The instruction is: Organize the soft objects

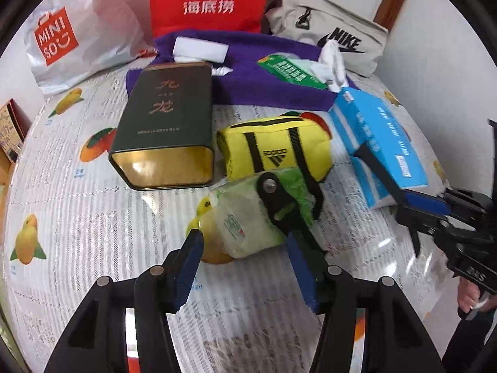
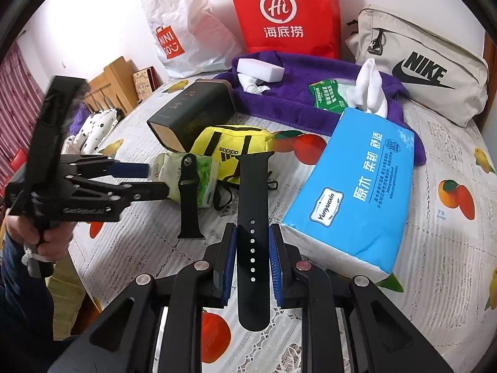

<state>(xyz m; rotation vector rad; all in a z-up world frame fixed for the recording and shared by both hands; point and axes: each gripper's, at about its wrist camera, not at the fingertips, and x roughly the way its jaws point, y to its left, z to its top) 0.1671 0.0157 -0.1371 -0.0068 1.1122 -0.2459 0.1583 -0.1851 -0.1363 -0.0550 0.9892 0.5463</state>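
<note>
Right tongs point(image 2: 252, 248) clamped on long watch strap point(image 2: 253, 217). Left tongs point(image 1: 245, 267) half open, empty, short strap point(image 1: 281, 199) loose on tissue pack point(image 1: 245, 217). Lay long strap beside it, release slow.

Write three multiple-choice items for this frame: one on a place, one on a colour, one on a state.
1. Where does the small yellow bag lie?
A. Between the dark tin and the blue tissue pack
B. Inside the red bag
C. On the grey Nike pouch

2. What colour is the towel at the back of the table?
A. Green
B. Purple
C. Orange

3. How does the right tool stand?
A. Open over a bare tablecloth
B. Shut on the tissue pack
C. Shut on the long black watch strap

Answers:
1. A: the dark tin lies on one side of it and the blue tissue pack on the other.
2. B: the cloth under the white items is plainly purple.
3. C: both blue pads press the long black watch strap from either side.
</note>
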